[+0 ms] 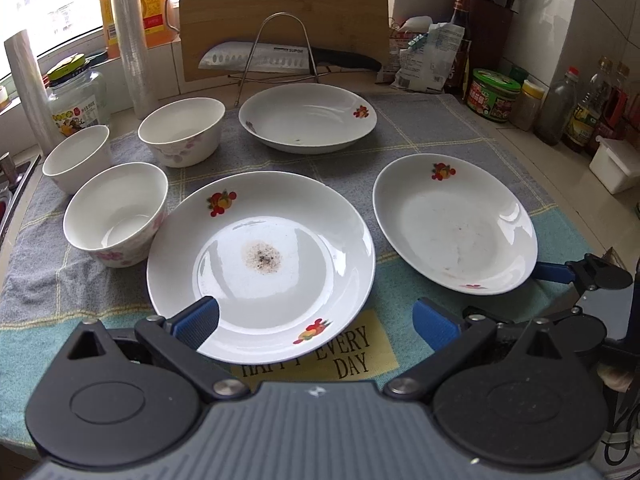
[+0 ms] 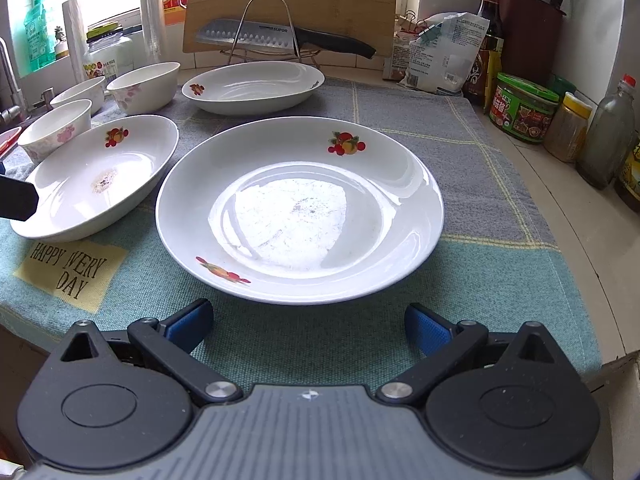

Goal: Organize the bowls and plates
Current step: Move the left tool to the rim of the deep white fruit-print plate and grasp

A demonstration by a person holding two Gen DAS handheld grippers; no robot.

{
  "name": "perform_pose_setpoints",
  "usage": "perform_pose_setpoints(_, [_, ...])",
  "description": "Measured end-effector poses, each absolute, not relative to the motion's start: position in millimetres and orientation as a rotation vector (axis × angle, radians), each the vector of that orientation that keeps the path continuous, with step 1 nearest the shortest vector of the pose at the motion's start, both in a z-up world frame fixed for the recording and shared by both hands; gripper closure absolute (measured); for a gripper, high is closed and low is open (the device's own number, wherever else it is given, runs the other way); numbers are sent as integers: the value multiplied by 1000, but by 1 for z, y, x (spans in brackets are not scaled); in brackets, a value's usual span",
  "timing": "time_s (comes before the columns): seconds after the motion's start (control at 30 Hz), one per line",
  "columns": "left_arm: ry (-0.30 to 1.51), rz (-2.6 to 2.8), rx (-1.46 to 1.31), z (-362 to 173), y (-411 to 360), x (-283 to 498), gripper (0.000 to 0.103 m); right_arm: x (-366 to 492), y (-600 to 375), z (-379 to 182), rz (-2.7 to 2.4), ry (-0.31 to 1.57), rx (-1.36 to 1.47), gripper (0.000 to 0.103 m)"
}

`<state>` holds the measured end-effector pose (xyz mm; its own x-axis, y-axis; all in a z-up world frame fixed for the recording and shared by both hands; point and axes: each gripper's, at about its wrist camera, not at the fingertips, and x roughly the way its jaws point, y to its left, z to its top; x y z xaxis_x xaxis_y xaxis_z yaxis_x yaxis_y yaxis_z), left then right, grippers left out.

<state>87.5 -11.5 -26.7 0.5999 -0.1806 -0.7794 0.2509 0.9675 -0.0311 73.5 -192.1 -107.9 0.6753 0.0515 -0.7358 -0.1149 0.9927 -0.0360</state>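
Note:
Three white plates with fruit prints lie on a checked towel (image 1: 440, 128). A stained plate (image 1: 260, 264) is nearest, and my left gripper (image 1: 316, 320) stands open at its near rim, the left finger over the rim. The second plate (image 1: 456, 224) lies to the right and the third (image 1: 308, 118) at the back. Three flowered bowls (image 1: 116, 212) (image 1: 182, 130) (image 1: 76, 156) stand upright at the left. In the right wrist view, my right gripper (image 2: 308, 320) is open just short of the second plate (image 2: 300, 208), holding nothing. The stained plate (image 2: 96, 176) lies to its left.
A knife on a wire rack (image 1: 280, 60) leans against a wooden cutting board (image 1: 280, 8) behind the plates. Jars and bottles (image 2: 524, 108) line the right counter and a food bag (image 2: 440, 56) stands at the back right. A glass jar (image 1: 76, 100) and a sink edge (image 1: 12, 176) are at the left.

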Motion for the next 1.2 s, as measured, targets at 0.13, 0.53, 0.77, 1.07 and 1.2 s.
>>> perform_pose_setpoints(0.13, [890,-331,125,-27,-19,103,1,79,-191,-108,88,819,-81,0])
perform_pose_setpoints(0.53, [868,-543,216,-28,-46,129,1,82,-191,-110,83,801,-81,0])
perform_pose_setpoints(0.77, [870,-592,237,-27,-63,138,1,86,-195,-110,155,790,-108,0])
perform_pose_setpoints(1.07, [883,-564,285,-26,-90,160,1,88,-201,-112,246,763,-141,0])
perform_pose_setpoints(1.2, [888,-578,293,-27,-98,168,1,89,-203,-112,270,769,-152,0])
